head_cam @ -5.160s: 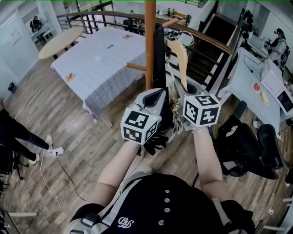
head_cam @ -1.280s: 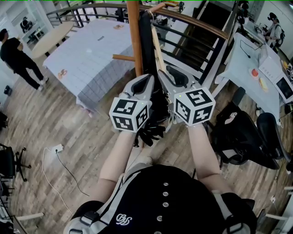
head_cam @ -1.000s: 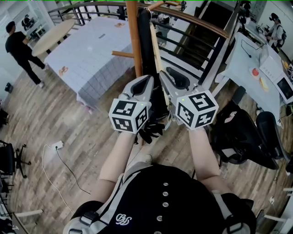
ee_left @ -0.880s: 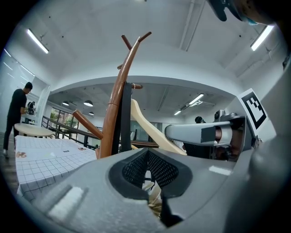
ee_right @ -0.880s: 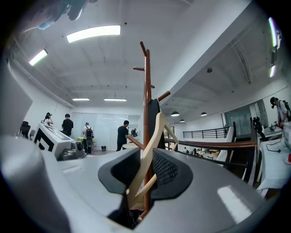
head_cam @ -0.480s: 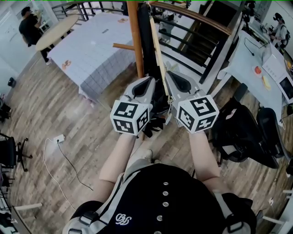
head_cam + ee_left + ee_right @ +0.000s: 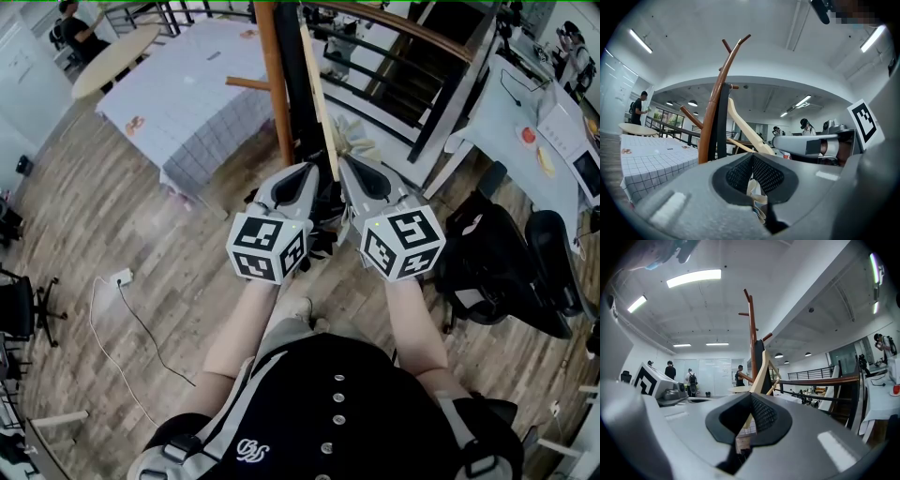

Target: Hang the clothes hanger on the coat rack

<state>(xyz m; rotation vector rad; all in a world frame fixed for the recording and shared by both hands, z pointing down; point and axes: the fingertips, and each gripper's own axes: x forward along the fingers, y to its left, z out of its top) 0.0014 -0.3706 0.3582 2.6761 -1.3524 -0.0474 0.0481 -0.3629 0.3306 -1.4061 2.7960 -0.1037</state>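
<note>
Here we stand before the tall brown wooden coat rack (image 7: 271,84), whose pole rises from the plank floor (image 7: 112,216). A long black garment (image 7: 296,94) hangs down just beside the pole. The pale wooden clothes hanger (image 7: 317,94) lies against that garment, one arm sloping down toward us. We cannot make out its hook or the peg that bears it.

Our left hand-held gripper (image 7: 315,169) has its jaws pressed together at the tips. A cream fabric (image 7: 754,190) shows through the opening behind its pads, and we cannot tell whether any of it is nipped.

Our right hand-held gripper (image 7: 343,161) has just been closing, and its jaws now meet with nothing between them. The hanger's lower end comes down between the two tools, near their tips, and in the right gripper view its arm rises just beyond the closed jaws. Both tools sit side by side and point level at the rack.
</note>
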